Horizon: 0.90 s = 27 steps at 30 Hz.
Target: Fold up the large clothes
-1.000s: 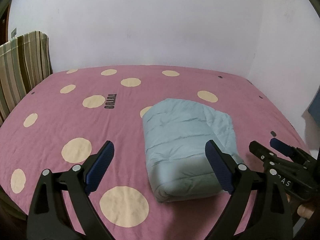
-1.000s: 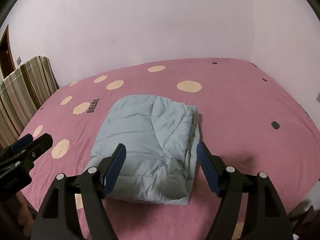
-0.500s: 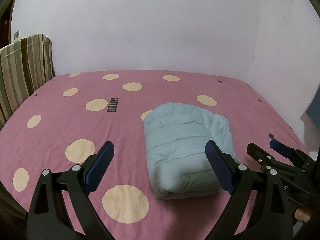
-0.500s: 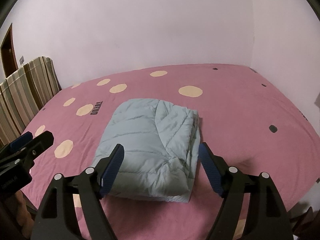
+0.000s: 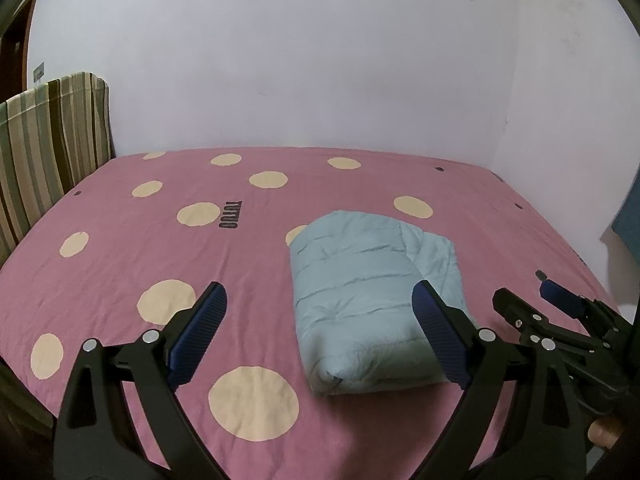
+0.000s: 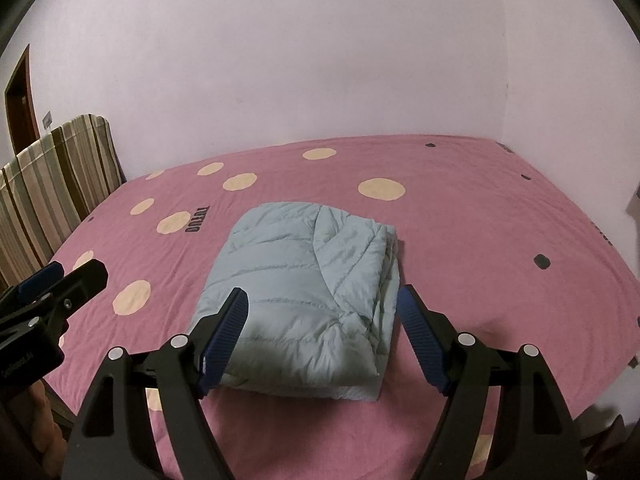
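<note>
Jacket [image 6: 304,296] lies folded on the bed [image 6: 460,216]; both claws [image 5: 320,336] [image 6: 320,332] hover tilted down, spread apart, empty.

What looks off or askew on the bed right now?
Nothing much: the folded light-blue jacket lies compact on the pink sheet, only its near right corner bunched. Both grippers are open and clear of it.

A bed [image 5: 120,216] with a pink dotted sheet stands in a corner of pale walls [image 5: 280,60], beside a striped cushion [image 5: 44,140].
</note>
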### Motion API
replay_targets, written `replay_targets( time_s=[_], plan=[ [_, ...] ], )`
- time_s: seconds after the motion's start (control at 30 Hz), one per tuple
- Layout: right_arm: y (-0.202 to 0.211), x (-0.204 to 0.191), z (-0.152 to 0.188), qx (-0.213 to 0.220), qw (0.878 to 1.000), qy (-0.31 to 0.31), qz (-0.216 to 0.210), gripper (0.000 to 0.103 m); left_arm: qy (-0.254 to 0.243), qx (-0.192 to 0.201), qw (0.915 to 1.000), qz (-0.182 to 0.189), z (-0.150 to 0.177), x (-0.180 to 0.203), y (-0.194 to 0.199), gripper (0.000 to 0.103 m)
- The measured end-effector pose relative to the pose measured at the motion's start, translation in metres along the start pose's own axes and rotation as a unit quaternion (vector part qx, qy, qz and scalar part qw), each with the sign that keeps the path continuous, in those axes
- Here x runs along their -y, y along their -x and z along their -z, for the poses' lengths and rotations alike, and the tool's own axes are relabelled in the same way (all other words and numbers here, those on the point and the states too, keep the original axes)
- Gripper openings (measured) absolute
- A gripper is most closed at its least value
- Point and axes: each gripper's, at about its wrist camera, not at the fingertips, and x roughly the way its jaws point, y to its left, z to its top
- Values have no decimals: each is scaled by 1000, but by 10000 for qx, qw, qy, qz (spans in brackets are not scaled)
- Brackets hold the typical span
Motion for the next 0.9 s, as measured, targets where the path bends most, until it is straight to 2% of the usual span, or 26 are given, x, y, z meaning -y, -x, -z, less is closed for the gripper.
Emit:
replay_targets(
  time_s=[0.5,0.7,0.9],
  plan=[
    [0,-1,1,6,10000,-8,7,76,9,171,9998,-34,1,0,12,97],
    [2,-3,1,-4,10000,-4,-1,76,-53,131,9997,-194,0,2,13,98],
    [3,-3,2,-2,10000,-10,-4,76,19,215,9996,-202,-1,0,14,98]
  ],
)
